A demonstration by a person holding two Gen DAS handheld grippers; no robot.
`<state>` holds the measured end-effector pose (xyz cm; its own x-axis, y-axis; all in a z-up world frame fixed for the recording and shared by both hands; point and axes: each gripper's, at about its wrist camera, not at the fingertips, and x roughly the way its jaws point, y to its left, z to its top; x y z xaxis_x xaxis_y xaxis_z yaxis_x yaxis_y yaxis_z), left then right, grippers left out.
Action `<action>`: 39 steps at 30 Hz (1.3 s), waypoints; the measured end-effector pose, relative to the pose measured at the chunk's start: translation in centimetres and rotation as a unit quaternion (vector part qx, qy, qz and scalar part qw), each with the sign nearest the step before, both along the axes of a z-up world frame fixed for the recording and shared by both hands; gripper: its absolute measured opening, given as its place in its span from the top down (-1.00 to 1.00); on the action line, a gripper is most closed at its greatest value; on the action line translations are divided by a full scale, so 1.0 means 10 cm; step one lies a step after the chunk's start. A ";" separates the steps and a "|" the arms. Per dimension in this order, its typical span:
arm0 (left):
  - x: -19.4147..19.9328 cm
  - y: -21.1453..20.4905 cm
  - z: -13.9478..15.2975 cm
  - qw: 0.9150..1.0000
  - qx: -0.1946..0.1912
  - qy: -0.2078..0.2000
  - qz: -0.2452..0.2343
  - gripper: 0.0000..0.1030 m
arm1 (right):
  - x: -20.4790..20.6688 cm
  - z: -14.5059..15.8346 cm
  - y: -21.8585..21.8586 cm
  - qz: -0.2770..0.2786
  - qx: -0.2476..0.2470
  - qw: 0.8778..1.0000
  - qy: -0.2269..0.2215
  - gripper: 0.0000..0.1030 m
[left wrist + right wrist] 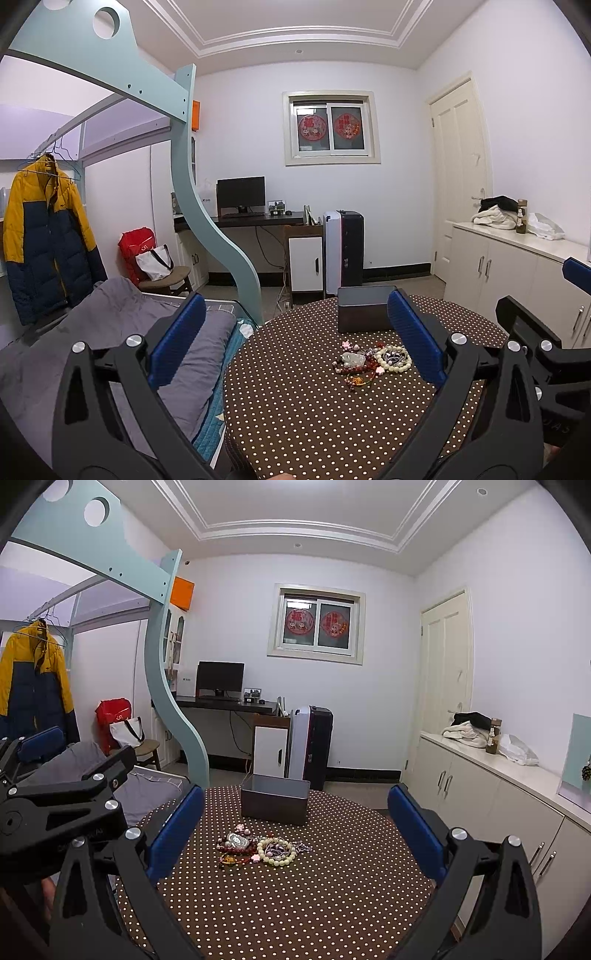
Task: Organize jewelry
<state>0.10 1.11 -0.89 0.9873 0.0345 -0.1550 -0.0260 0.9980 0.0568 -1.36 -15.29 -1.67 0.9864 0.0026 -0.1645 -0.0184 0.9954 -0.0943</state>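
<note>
Hovering: left gripper [297,339] with blue-padded black fingers spread wide, nothing between them, above the near edge of the round table with brown polka-dot cloth [303,417]
Right gripper [295,827]: same build, jaws wide apart, holding nothing, above that table's near edge
Jewelry: tangled pile of bead bracelets [258,849] (cream beads, dark red beads, pink flower charms) near the table's middle, touching neither gripper
Box: open dark rectangular box [275,801] on the table's far side, just behind the pile, apart from it
</note>
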 end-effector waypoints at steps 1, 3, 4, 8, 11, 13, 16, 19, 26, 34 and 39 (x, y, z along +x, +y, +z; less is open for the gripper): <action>0.00 0.00 0.00 1.000 -0.001 0.000 0.000 -0.88 | 0.02 0.01 0.00 -0.001 0.000 1.000 0.000 -0.86; 0.01 0.00 0.00 1.000 -0.001 0.000 0.000 -0.88 | 0.01 0.01 0.01 -0.003 -0.002 1.000 -0.002 -0.86; 0.01 0.01 0.00 1.000 -0.002 0.001 0.000 -0.88 | 0.02 0.02 0.02 -0.004 -0.003 1.000 -0.003 -0.86; 0.06 0.00 -0.02 1.000 -0.002 0.004 0.001 -0.88 | 0.04 0.02 0.03 -0.009 -0.007 1.000 -0.006 -0.86; 0.12 -0.03 -0.04 1.000 0.000 0.009 0.004 -0.88 | 0.07 0.00 0.03 -0.012 -0.008 1.000 -0.005 -0.86; 0.17 -0.04 -0.06 1.000 0.001 0.015 0.004 -0.88 | 0.11 -0.02 0.02 -0.012 -0.007 1.000 -0.001 -0.86; 0.24 -0.07 -0.10 1.000 0.003 0.023 0.005 -0.88 | 0.18 -0.05 -0.01 -0.006 -0.003 1.000 0.010 -0.86; 0.31 -0.11 -0.14 1.000 0.006 0.029 0.004 -0.88 | 0.24 -0.09 -0.04 -0.003 0.005 1.000 0.020 -0.86; 0.49 -0.18 -0.26 0.998 0.017 0.052 0.005 -0.88 | 0.42 -0.21 -0.12 -0.001 0.014 0.999 0.045 -0.86; 0.76 -0.25 -0.42 0.996 0.028 0.085 0.010 -0.88 | 0.61 -0.33 -0.22 0.001 0.029 0.997 0.070 -0.86; 0.92 -0.27 -0.52 0.994 0.042 0.103 0.018 -0.88 | 0.73 -0.41 -0.29 0.001 0.036 0.996 0.085 -0.86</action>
<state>9.33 -1.64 -6.10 0.9328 0.0899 -0.3491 -0.0397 0.9882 0.1482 5.96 -18.20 -5.77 0.9445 0.0218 -0.3277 -0.0295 0.9994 -0.0187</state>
